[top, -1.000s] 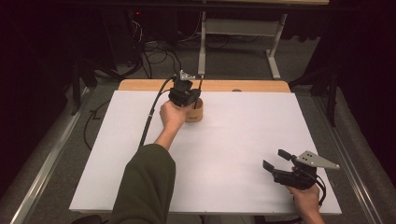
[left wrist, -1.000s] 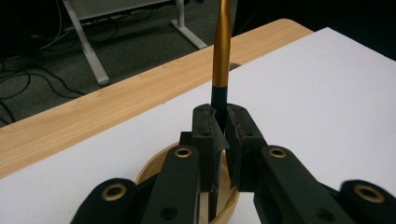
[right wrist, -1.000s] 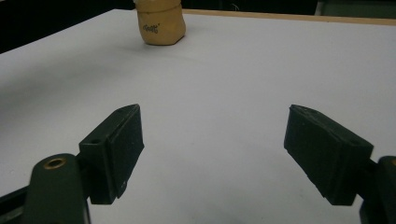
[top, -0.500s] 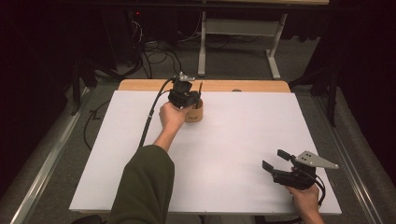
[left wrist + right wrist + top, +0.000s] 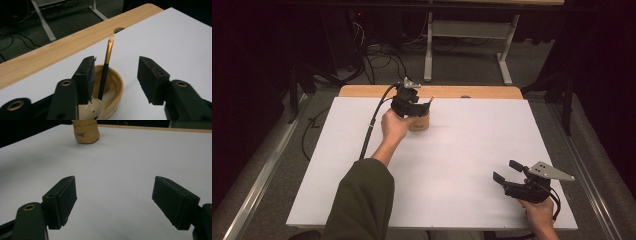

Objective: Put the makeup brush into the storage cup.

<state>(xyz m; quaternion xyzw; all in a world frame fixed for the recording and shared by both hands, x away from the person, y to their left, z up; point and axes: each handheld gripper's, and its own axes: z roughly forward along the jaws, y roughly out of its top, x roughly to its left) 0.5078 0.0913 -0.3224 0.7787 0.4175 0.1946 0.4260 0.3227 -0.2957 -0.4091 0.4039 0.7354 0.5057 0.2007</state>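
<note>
A white sheet covers most of the table; a strip of bare tabletop shows behind it along the far edge; a cup stands on the sheet near that far edge, left of the middle; a brush stands in the cup, leaning, its tip rising above the rim; the left gripper hangs just over the cup, its jaws on either side of the brush and apart from it; the right gripper sits low over the sheet's near right corner, well apart from the cup; in the right gripper view the cup lies far ahead of the jaws, to their left; behind the table, cables lie on the floor beside a desk frame.
</note>
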